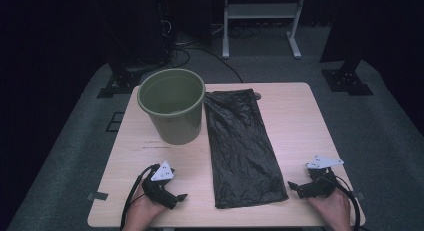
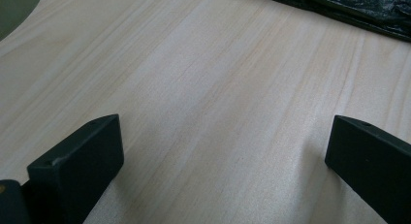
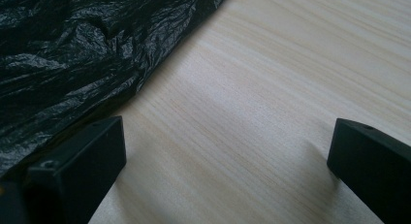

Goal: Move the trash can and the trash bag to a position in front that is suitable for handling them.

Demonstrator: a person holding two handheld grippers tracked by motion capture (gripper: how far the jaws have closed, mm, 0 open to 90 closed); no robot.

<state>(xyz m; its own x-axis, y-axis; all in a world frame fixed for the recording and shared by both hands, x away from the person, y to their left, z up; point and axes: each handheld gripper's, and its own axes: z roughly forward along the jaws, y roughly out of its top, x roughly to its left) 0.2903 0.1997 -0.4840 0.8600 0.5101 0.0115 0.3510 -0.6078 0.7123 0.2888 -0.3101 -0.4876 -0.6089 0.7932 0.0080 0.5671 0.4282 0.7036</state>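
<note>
Wood grain lay bare between the jaws of both tools, and each pair stood wide apart with nothing held. My left tool (image 1: 176,196) rested low on the desk (image 1: 295,121), near its front edge, with my left hand (image 1: 142,213) behind it and its cable looping back toward me. My right tool (image 1: 296,187) sat on the opposite side at about the same depth, my right hand (image 1: 332,211) gripping it from behind, its grey three-cornered plate tipped upward.

Between the two tools lay a black plastic bag (image 1: 240,146), flat and crinkled, stretched lengthwise away from me. Its near end sat just beside my right tool; in the right gripper view the bag (image 3: 82,54) reached down to the left jaw, though I could not tell whether it touched it. In the left gripper view the bag (image 2: 358,6) showed ahead and to the right of the jaws, well apart from them.

Ahead of my left tool stood a green bin (image 1: 172,111), upright and open-topped, just beside the bag's far left edge. A sliver of green (image 2: 14,8) showed ahead and to the left in the left gripper view.
</note>
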